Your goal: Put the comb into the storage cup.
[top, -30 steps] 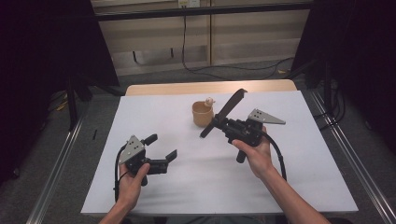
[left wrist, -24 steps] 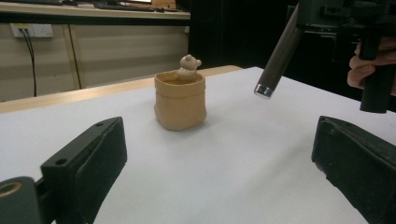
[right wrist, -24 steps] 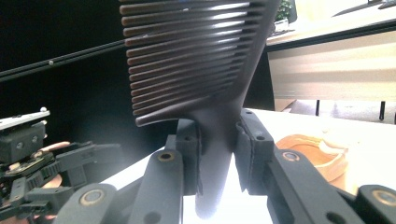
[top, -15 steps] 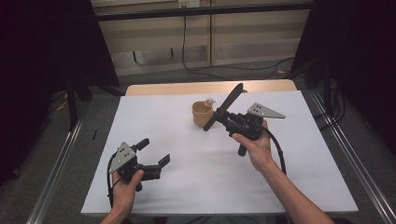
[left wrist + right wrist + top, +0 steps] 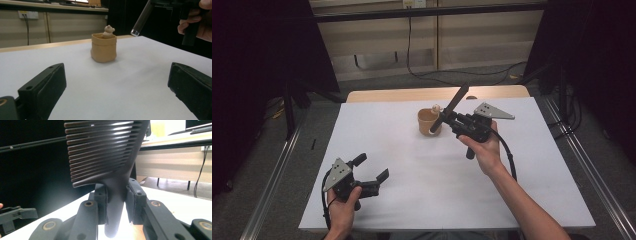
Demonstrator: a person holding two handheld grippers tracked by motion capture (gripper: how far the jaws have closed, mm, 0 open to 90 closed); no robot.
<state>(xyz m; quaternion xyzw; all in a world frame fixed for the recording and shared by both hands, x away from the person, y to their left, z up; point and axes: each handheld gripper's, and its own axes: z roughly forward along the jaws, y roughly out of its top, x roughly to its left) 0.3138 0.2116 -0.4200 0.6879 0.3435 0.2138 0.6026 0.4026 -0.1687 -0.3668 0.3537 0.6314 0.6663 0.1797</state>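
You are at a bench (image 5: pixel 532 190) covered with a white sheet, a claw in each hand.

Your left claw (image 5: pixel 373 168) is low at about 7 o'clock on the bench, near the front edge, held in your left hand (image 5: pixel 343 210). Its two black jaws stand wide apart with nothing between them. In the left gripper view they rise at the bottom corners, and the white sheet shows between them.

Your right claw (image 5: pixel 451 118) is held above the bench at about 1 o'clock, in your right hand (image 5: pixel 484 150). Its jaws are closed on the handle of a dark comb (image 5: pixel 451 106). In the high view the comb runs as a slanted bar from the claw toward 12 o'clock, its lower end pointing down beside the cup. In the right gripper view the comb (image 5: pixel 105 152) stands up between the jaws, its rows of teeth spreading across the top.

A small tan cup (image 5: pixel 429 121) stands upright on the sheet near 12 o'clock, just left of the right claw. A little tan bear figure (image 5: pixel 108 31) pokes above its rim. In the left gripper view the cup (image 5: pixel 103 48) sits straight ahead, and the comb's handle end (image 5: pixel 143 18) hangs in the air up and to its right, apart from it.

Behind the bench a black cable (image 5: pixel 409 40) hangs down a pale wall.
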